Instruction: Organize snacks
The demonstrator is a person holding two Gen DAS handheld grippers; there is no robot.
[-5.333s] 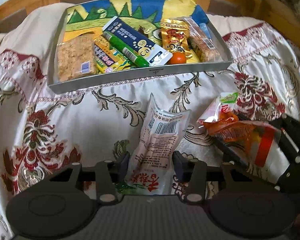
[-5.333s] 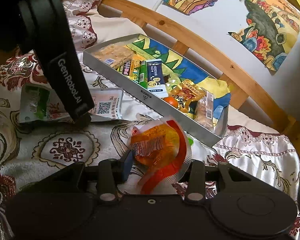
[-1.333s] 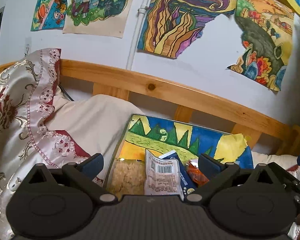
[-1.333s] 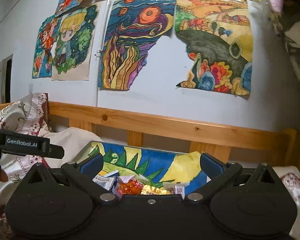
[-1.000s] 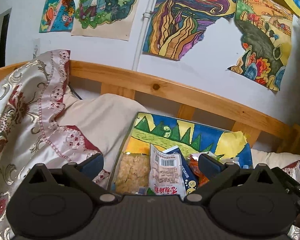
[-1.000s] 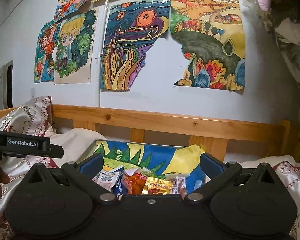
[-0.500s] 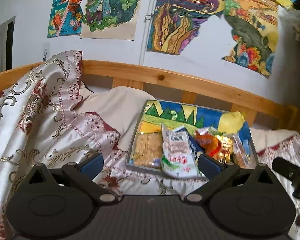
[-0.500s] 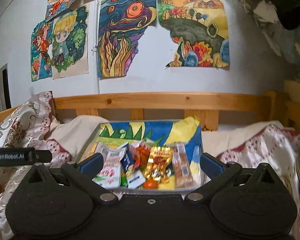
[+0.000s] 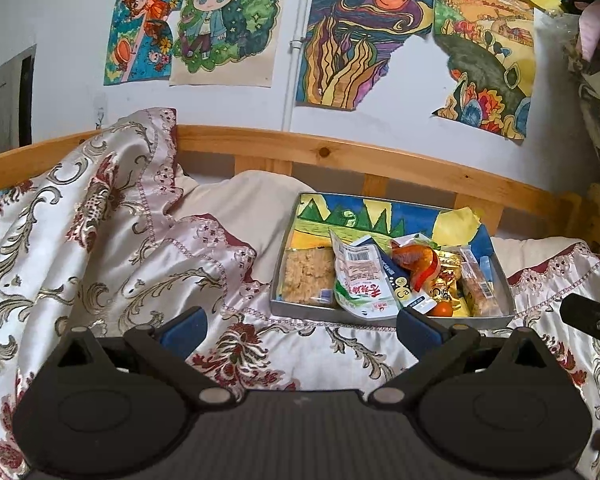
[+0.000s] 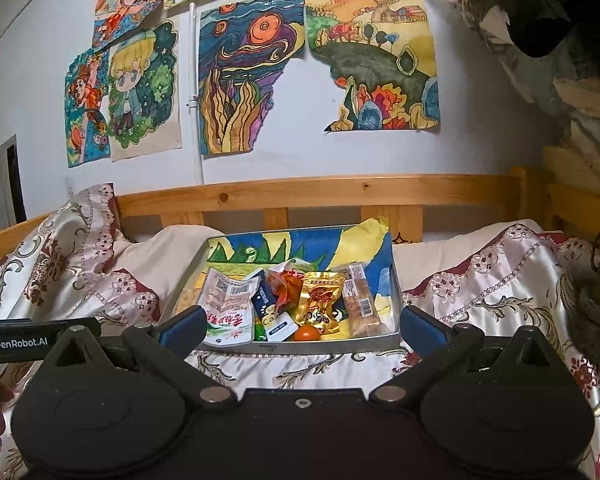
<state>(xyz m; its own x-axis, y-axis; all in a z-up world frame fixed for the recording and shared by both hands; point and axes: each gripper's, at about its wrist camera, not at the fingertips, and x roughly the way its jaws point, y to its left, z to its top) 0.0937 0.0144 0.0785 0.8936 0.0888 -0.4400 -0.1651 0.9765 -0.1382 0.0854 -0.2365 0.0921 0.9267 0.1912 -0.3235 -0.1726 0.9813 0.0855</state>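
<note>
Both sets of fingers spread wide and empty: left gripper point(image 9: 300, 326), right gripper point(image 10: 300, 326). Ahead of the fingers, snack packets piled in the tray point(image 10: 324, 346) on the bed. White pouch point(image 10: 230, 312) judged light, crinkly, slippery; best pinched at a sealed edge

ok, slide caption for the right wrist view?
Right gripper open and empty before the metal tray of snack packets on the patterned bedspread, drawings on the wall behind.
</note>
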